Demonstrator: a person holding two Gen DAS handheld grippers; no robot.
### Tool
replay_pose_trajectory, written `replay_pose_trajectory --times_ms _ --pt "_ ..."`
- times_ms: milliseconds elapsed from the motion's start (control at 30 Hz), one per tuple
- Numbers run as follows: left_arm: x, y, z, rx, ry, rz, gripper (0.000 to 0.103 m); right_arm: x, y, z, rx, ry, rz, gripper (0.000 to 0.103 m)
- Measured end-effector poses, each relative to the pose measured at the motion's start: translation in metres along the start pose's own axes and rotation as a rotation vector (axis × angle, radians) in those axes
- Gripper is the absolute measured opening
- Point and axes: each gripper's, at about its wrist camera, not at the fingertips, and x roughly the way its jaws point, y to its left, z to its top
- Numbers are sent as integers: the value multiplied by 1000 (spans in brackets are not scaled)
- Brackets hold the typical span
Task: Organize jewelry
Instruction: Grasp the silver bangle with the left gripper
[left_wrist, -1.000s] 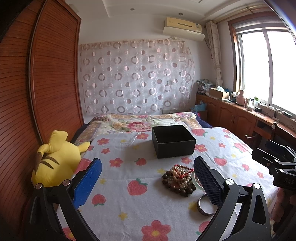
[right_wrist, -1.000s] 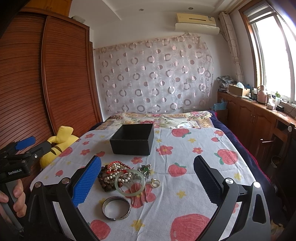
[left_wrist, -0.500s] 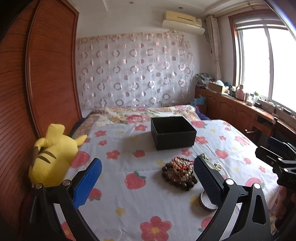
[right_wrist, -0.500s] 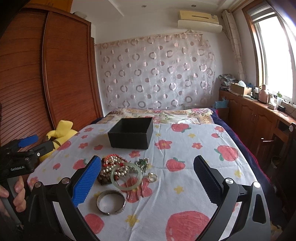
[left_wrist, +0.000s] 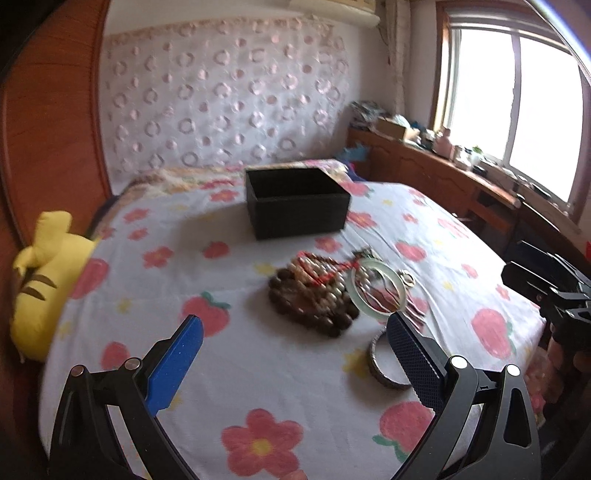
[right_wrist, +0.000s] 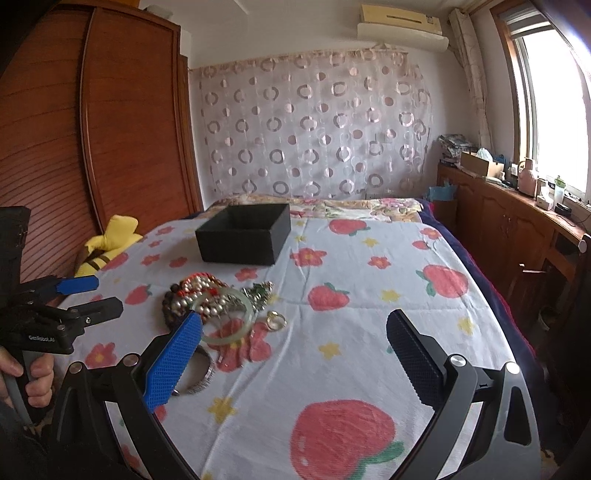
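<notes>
Daylight only, entering through window (left_wrist: 517, 107) at right; panes blown out to white in both views. Room evenly lit, moderately bright. Soft shadow beside black box (left_wrist: 295, 201) on bed sheet (left_wrist: 258, 354), falling left. Left wrist view: motion blur across whole frame, curtain (left_wrist: 225, 99) pattern and bead pile (left_wrist: 314, 295) smeared. Right wrist view sharper, slight softness only. Strong fisheye bending at edges; wardrobe (right_wrist: 92, 147) lines bow; dark vignette in corners.
</notes>
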Motion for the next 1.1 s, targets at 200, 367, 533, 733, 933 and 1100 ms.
replay_pose_trajectory --times_ms 200,367,533,733,933,1100 --pt "21 -11 -7 28 78 -78 90 11 -5 -8 -9 44 8 101" --pt "36 -17 -10 37 149 -144 68 19 -7 -12 -12 72 20 101" --pt "50 -24 -10 43 210 -202 40 21 -11 -13 -11 83 25 101" --pt "55 -35 -12 62 241 -213 16 21 -11 -11 -17 81 27 101" --pt "57 -40 -11 107 244 -199 6 25 -8 -5 -25 88 40 101" --pt "48 -39 -15 150 231 -183 4 32 -2 1 -46 98 63 101"
